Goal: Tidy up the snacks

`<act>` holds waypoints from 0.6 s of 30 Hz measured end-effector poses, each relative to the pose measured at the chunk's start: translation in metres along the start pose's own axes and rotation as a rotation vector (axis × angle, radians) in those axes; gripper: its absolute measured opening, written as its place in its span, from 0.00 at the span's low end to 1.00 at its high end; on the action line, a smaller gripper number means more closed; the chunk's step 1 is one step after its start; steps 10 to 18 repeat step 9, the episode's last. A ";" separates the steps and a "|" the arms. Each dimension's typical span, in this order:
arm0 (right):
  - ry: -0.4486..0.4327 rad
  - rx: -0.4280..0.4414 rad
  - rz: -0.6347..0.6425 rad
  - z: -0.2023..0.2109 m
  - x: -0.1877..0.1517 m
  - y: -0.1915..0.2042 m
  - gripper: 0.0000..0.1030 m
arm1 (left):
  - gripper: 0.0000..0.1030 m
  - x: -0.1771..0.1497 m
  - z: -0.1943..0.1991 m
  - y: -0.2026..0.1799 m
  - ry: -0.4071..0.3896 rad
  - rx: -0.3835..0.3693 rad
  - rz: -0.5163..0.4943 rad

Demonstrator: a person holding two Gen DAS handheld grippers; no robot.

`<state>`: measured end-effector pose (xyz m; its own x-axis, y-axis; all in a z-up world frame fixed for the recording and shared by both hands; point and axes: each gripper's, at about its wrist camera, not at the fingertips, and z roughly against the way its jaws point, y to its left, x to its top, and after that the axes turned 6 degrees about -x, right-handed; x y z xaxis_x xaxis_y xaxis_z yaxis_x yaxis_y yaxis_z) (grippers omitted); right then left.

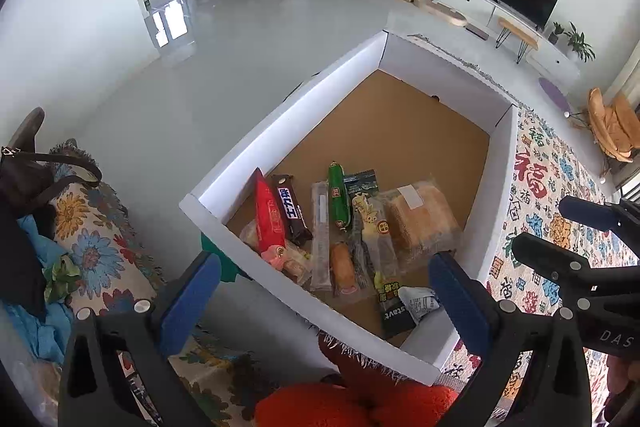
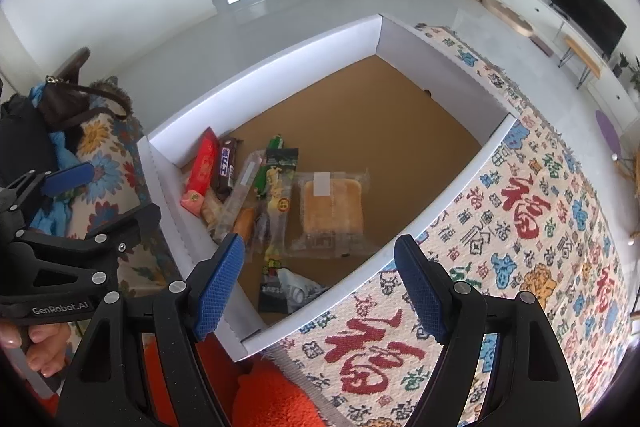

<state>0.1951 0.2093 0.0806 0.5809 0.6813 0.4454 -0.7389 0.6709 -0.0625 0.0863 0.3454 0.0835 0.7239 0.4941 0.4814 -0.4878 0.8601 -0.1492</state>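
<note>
Snacks (image 2: 256,187) sit bunched at the 9 o'clock side of the white box (image 2: 452,195), with the bread pack (image 2: 332,207) lying flat nearer the middle. All light, crinkly, slippery wrappers, I reckon; the bread is soft and would squash, so I'd pinch it by the sealed edge, and take the red pack (image 1: 270,217) and chocolate bar (image 1: 292,211) across their middles. Both my claws hover over the box's 6 o'clock corner, tilted steeply down. Left claw (image 1: 324,301) and right claw (image 2: 320,287) are spread wide, holding nothing.
</note>
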 end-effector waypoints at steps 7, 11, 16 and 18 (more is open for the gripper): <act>-0.009 0.004 -0.022 -0.002 -0.001 -0.005 0.78 | 1.00 -0.002 0.000 -0.004 -0.003 -0.030 -0.019; -0.012 0.009 -0.027 -0.002 -0.001 -0.006 0.78 | 1.00 -0.003 0.000 -0.007 -0.008 -0.012 -0.039; -0.012 0.009 -0.027 -0.002 -0.001 -0.006 0.78 | 1.00 -0.003 0.000 -0.007 -0.008 -0.012 -0.039; -0.012 0.009 -0.027 -0.002 -0.001 -0.006 0.78 | 1.00 -0.003 0.000 -0.007 -0.008 -0.012 -0.039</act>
